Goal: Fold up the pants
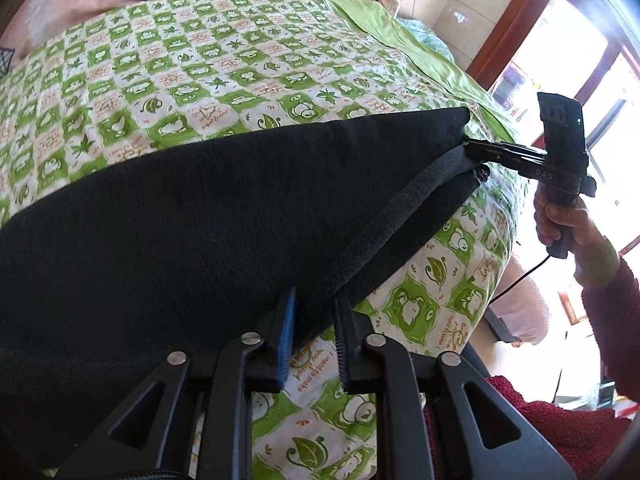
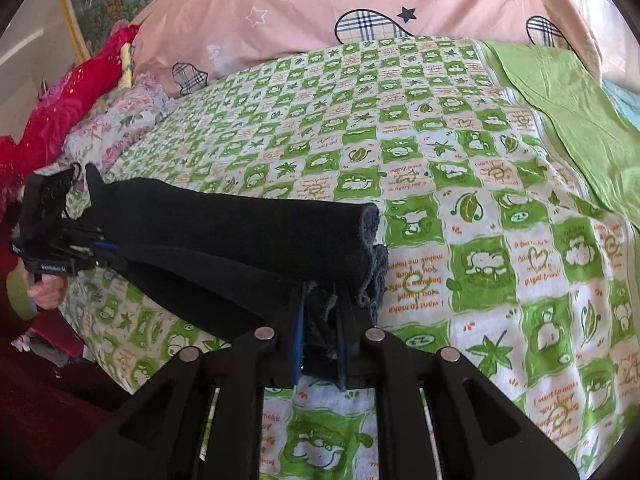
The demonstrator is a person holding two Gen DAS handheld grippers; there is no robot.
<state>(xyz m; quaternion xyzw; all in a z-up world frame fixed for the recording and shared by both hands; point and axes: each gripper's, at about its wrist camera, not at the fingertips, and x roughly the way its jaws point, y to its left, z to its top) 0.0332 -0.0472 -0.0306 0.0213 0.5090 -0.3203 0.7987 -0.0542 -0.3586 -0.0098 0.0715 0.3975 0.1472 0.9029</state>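
The black pants (image 1: 200, 220) lie folded lengthwise across the green checked bedsheet (image 1: 240, 72). My left gripper (image 1: 316, 304) straddles their near edge; its jaws stand apart, sheet shows in the gap, and the pads do not press, so it is open. My right gripper (image 1: 476, 158), held by a hand, is at the far corner. In the right wrist view the frayed leg hems (image 2: 372, 264) sit loosely between the right gripper's (image 2: 320, 292) parted jaws. The pants (image 2: 240, 232) run left to the left gripper (image 2: 102, 252).
A pink quilt (image 2: 320, 12) is heaped along the back of the bed. Red and floral bedding (image 2: 80, 100) lies at its left. A plain green sheet (image 2: 560, 100) covers the right side. A person's dark red sleeve (image 1: 612, 308) is beside the bed's edge, and a window (image 1: 560, 60) stands beyond.
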